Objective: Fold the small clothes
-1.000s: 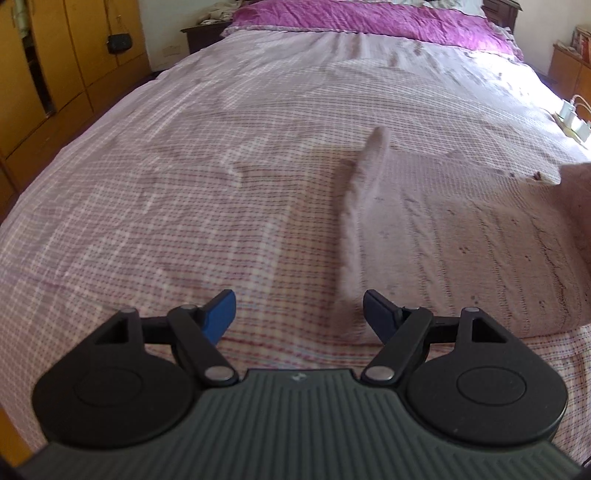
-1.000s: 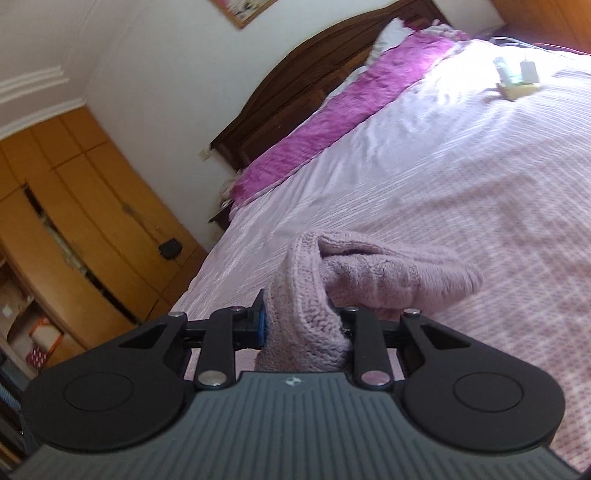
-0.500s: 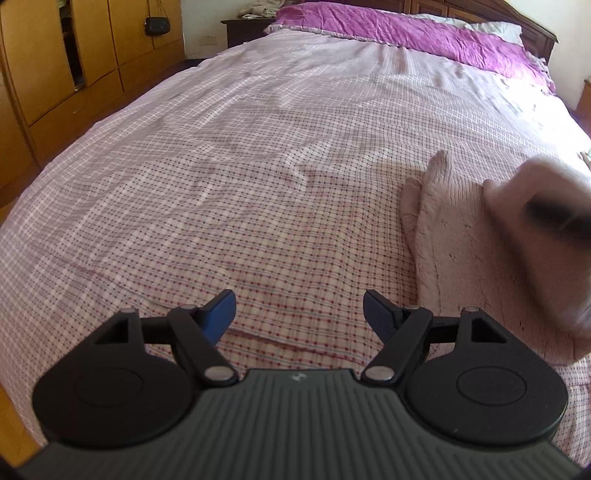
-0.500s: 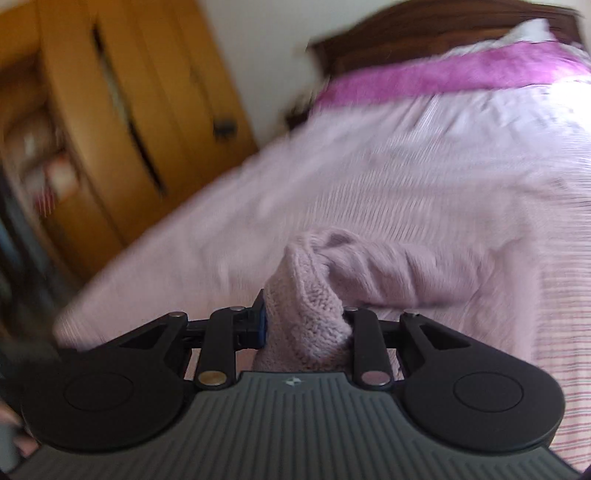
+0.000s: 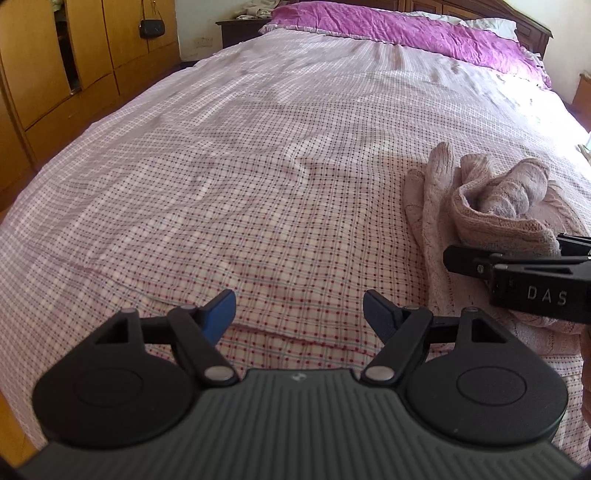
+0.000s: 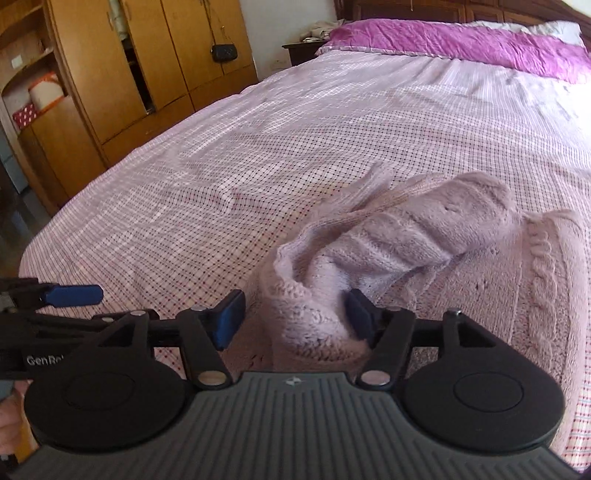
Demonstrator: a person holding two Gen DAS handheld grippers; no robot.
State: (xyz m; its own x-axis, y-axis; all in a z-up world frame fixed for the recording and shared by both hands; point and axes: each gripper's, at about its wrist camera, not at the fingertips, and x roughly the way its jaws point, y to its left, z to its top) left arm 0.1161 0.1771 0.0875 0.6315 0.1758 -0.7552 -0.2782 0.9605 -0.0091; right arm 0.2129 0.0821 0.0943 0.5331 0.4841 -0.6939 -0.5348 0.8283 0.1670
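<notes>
Both the left gripper (image 5: pixel 299 314) and right gripper (image 6: pixel 295 317) share black linkage arms, blue finger pads, silver pivot screws and ribbed grey housings.

Place: a home bedroom.
Bed (image 5: pixel 221 177): wide, under a pink checked sheet, with a magenta cover (image 5: pixel 399 27) across the head end.
Headboard (image 5: pixel 528 26): dark carved wood.
Wardrobe (image 6: pixel 122 66): tall, orange-brown wood (a small black handbag (image 6: pixel 222 52) hangs on one door).
Nightstand (image 5: pixel 240 31): dark, in the far corner.

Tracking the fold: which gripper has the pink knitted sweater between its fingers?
The right gripper; the pink knitted sweater sits between its open fingers. The left gripper frames only checked bedsheet.
</notes>
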